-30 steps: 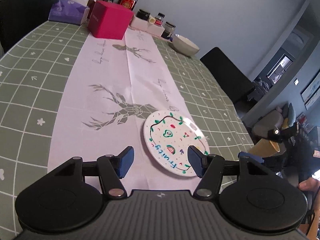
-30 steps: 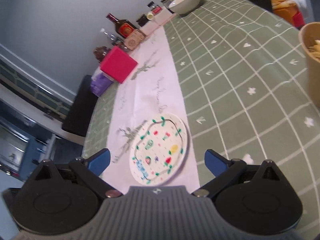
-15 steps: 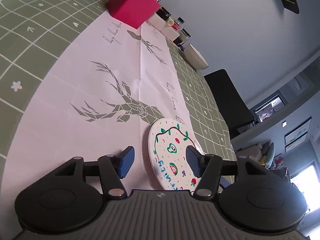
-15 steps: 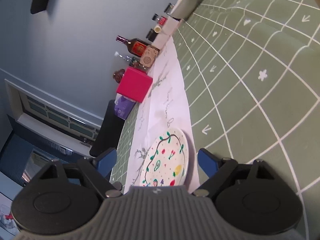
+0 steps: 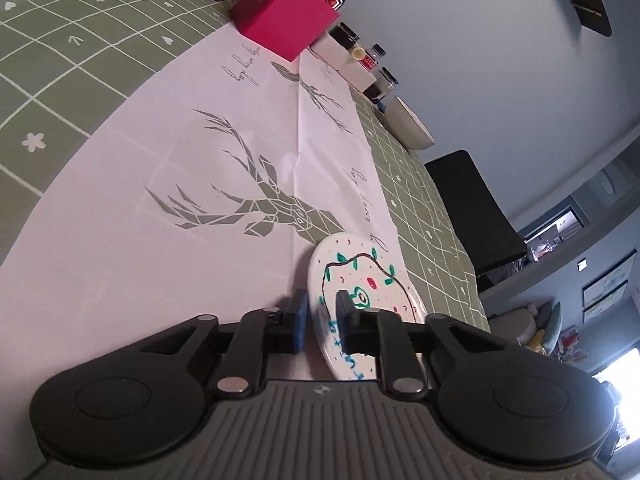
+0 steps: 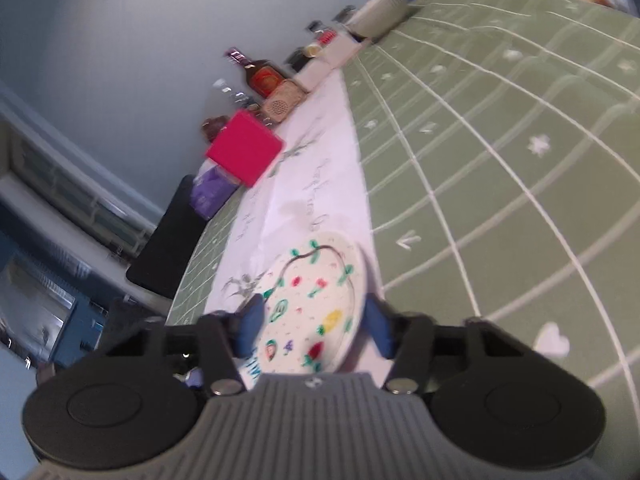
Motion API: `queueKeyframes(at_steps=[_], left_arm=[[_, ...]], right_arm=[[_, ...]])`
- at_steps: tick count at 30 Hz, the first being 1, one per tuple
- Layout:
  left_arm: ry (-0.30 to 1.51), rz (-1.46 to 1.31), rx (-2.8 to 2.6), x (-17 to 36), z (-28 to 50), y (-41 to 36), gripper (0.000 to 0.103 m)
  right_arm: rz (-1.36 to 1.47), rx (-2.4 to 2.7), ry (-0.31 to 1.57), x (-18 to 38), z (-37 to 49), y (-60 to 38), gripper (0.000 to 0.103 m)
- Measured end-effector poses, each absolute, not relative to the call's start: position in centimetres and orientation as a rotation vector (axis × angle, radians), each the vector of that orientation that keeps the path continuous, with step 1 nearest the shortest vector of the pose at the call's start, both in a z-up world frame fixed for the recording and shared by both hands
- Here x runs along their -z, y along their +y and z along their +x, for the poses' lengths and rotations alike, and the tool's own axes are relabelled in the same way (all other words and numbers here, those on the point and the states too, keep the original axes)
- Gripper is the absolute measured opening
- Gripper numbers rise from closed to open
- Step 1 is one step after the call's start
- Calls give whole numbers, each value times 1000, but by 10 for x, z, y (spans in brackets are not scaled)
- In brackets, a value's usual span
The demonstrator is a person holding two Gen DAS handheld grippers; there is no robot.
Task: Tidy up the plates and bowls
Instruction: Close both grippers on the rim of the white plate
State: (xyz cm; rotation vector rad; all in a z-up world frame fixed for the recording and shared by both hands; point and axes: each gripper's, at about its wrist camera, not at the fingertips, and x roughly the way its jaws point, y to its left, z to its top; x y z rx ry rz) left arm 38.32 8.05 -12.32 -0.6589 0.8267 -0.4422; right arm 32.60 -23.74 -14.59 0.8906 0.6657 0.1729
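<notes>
A white plate (image 5: 360, 280) with painted fruit and green leaves lies on the white table runner (image 5: 224, 168). My left gripper (image 5: 322, 318) is shut on the plate's near rim, one finger under it and one on top. In the right wrist view the same plate (image 6: 316, 304) sits between the fingers of my right gripper (image 6: 314, 322), which is open around it, not clamped. A pale bowl (image 5: 408, 124) stands at the far end of the table; it also shows in the right wrist view (image 6: 380, 10).
A pink box (image 5: 282, 26), a purple tissue pack (image 6: 210, 192), bottles (image 6: 260, 74) and small jars (image 5: 370, 60) line the far end. The green checked tablecloth (image 6: 500, 160) spreads to the right. A black chair (image 5: 476, 216) stands beside the table.
My left gripper has closed on the plate's rim. My right gripper has narrowed and come in around the plate.
</notes>
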Motion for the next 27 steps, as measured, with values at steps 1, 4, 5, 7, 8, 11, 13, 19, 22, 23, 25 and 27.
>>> queueKeyframes(at_steps=[1,4,5,7,8,11,13,19,22,23,25,27], left_arm=[[829,-665,439,124,384,82,13],[852,-722,466,129,386,90,7],[864,-742,477,130,387,93,7],[881,-762,491,132,387,96,7],[881,-765,502,133,386,97,7],[887,-810,525,138,388,101,7],[892,-816,533,138,389,101,7],[876,-808,521,137,386,97,8],[879,-821,530,138,387,97,11],[879,-822,533,138,387,97,11],[874,-803,528,137,386,94,12],[862,-793,520,137,384,92,12]], right_arm=[[883,-184,671,148,327,-239,21],[974,-206,701,159,327,-253,5],[998,-219,708,161,327,-256,3],[1015,-244,721,162,327,-260,3],[1017,-259,725,163,327,-261,4],[1093,-310,714,168,326,-265,6],[1125,-336,719,171,326,-268,6],[1135,-346,721,169,325,-264,6],[1140,-356,712,167,325,-262,11],[1151,-366,705,167,325,-262,16],[1142,-381,693,164,326,-260,23],[1091,-364,697,159,327,-254,24]])
